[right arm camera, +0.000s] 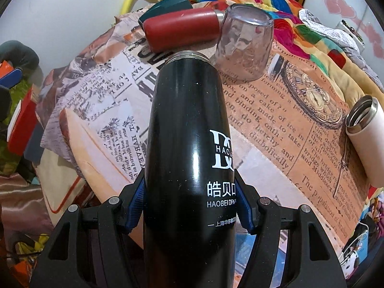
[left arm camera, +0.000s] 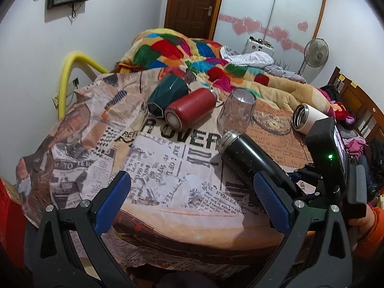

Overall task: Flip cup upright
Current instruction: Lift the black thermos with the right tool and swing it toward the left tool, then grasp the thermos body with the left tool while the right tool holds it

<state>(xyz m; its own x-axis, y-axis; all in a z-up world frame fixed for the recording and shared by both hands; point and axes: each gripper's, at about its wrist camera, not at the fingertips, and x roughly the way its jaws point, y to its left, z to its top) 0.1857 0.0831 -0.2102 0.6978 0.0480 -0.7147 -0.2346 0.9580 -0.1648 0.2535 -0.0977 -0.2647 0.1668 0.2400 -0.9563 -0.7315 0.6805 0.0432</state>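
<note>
The right gripper [right arm camera: 190,206] clamps one black flask [right arm camera: 189,132] printed "HAOBEI". Beyond the flask lie one red flask [right arm camera: 180,30], one inverted glass [right arm camera: 242,45]. The left gripper [left arm camera: 192,196] gapes empty.

Left claw [left arm camera: 192,200] gapes empty beside the tilted black flask [left arm camera: 249,158].

The black flask [right arm camera: 189,129], glossy with white lettering and a bare steel threaded mouth, lies tilted above the newsprint cloth [right arm camera: 276,120], mouth pointing away toward the upside-down clear glass [right arm camera: 242,45], which stands just beyond its mouth, to the right.
</note>
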